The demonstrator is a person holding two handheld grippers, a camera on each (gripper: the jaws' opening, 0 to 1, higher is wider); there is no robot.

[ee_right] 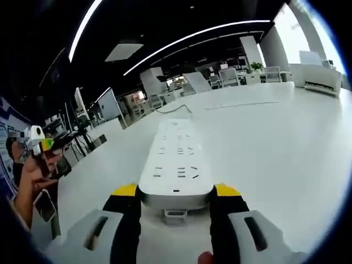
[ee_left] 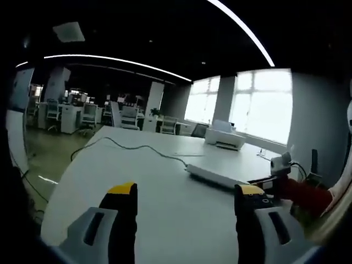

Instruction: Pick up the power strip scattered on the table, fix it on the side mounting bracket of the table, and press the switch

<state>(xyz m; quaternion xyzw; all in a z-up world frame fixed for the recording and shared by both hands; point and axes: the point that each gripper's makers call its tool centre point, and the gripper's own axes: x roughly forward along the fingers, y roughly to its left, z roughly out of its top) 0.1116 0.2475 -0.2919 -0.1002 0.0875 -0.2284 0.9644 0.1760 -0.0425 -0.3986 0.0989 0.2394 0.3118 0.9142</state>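
- In the right gripper view, the right gripper (ee_right: 175, 199) has its yellow-tipped jaws on either side of the near end of the white power strip (ee_right: 176, 162), gripping it.
- The power strip runs away from that camera along the white table (ee_right: 275, 143), its rows of sockets facing up.
- Beyond the strip's far end, a grey cable (ee_right: 173, 109) trails off across the tabletop.
- At the left edge of the right gripper view, a person's hand (ee_right: 34, 170) holds the other gripper.
- In the left gripper view, the left gripper (ee_left: 187, 201) is released, its jaws wide apart above bare tabletop with nothing between them.
- Past those jaws, the power strip lies flat on the table, slanting toward the right, where the right gripper meets its end.
- The cable curves from the strip's far end toward the table's far left edge.
- A white printer (ee_left: 224, 137) sits on the table's far side by the windows (ee_left: 264, 104).
- Office chairs (ee_left: 129, 116) stand well beyond.
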